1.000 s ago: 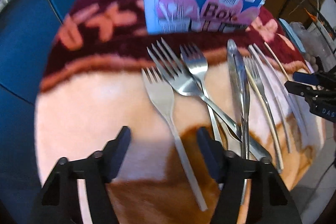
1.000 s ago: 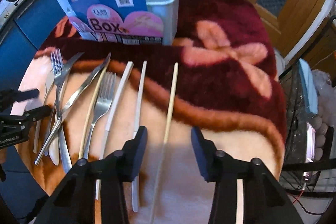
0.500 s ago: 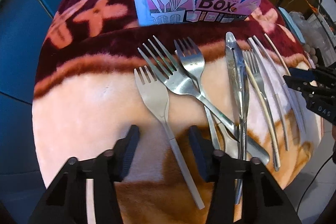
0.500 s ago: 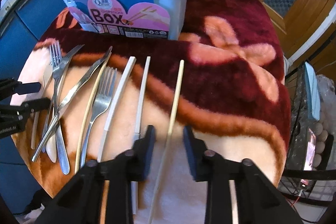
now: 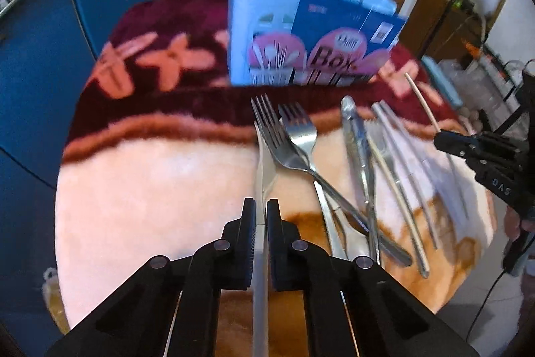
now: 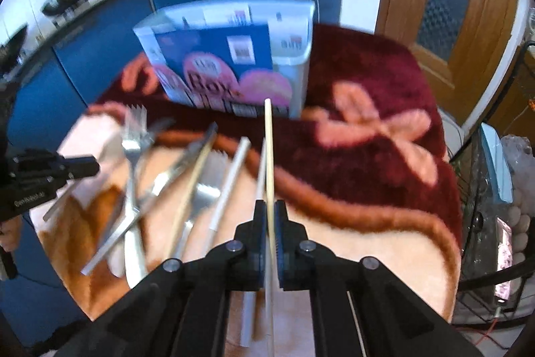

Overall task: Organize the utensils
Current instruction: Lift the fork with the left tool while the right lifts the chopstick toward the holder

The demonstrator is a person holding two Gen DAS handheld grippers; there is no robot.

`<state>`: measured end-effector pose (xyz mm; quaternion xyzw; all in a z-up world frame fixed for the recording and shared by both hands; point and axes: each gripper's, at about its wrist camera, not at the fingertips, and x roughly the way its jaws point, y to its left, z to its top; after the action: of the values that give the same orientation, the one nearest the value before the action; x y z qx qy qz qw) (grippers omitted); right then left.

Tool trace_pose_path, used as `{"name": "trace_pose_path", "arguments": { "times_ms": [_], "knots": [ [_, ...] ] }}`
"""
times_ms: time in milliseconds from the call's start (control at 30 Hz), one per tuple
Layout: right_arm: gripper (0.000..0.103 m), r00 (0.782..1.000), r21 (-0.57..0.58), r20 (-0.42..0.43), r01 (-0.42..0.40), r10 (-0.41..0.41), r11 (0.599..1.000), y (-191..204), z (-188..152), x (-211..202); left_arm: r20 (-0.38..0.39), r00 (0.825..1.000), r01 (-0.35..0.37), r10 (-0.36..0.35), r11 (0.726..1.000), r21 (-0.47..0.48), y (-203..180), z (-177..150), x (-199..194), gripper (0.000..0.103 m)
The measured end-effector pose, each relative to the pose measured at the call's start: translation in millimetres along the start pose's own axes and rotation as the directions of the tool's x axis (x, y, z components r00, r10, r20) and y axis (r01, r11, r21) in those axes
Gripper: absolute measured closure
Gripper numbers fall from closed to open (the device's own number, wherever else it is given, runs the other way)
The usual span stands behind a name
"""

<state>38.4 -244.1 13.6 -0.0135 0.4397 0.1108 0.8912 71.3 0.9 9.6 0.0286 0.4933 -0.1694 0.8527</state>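
at lower centre of its view, the left gripper (image 5: 261,213) was clamped on a fork's handle (image 5: 260,273). the right gripper (image 6: 270,216) pinched a pale chopstick (image 6: 268,156) pointing toward the blue utensil box (image 6: 234,62) at upper centre.

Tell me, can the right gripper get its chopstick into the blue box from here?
Probably yes. The right gripper is shut on the chopstick, whose tip points at the utensil box, and nothing stands between them.
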Motion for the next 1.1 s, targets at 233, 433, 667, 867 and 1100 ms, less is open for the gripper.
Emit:
{"name": "trace_pose_path", "arguments": {
  "times_ms": [233, 433, 667, 867, 1100],
  "knots": [
    [0.097, 0.978, 0.037, 0.199, -0.062, 0.053, 0.997, 5.5, -6.1, -24.2, 0.120, 0.992, 0.033, -0.028, 0.999, -0.041, 2.5, -17.1, -22.1, 0.098],
    [0.097, 0.962, 0.014, 0.266, -0.065, 0.059, 0.998, 8.2, -8.0, -35.5, 0.114, 0.992, 0.063, -0.053, 0.994, -0.086, 16.7, -32.4, -24.5, 0.098],
    [0.097, 0.958, 0.019, 0.276, -0.083, 0.074, 0.996, 9.9, -11.5, -41.2, -0.023, 0.999, 0.043, -0.044, 0.998, -0.055, 11.4, -41.2, 5.8, 0.098],
    [0.097, 0.957, 0.021, 0.279, -0.093, 0.083, 0.995, 9.2, -12.6, -42.7, -0.050, 0.999, -0.002, 0.002, 1.000, -0.005, 2.5, -30.4, 10.9, 0.097],
    [0.097, 0.950, 0.036, 0.293, -0.124, 0.109, 0.992, 4.7, -14.6, -43.3, 0.007, 1.000, 0.026, -0.026, 1.000, -0.018, 5.8, -20.9, 6.8, 0.098]
  ]
}}
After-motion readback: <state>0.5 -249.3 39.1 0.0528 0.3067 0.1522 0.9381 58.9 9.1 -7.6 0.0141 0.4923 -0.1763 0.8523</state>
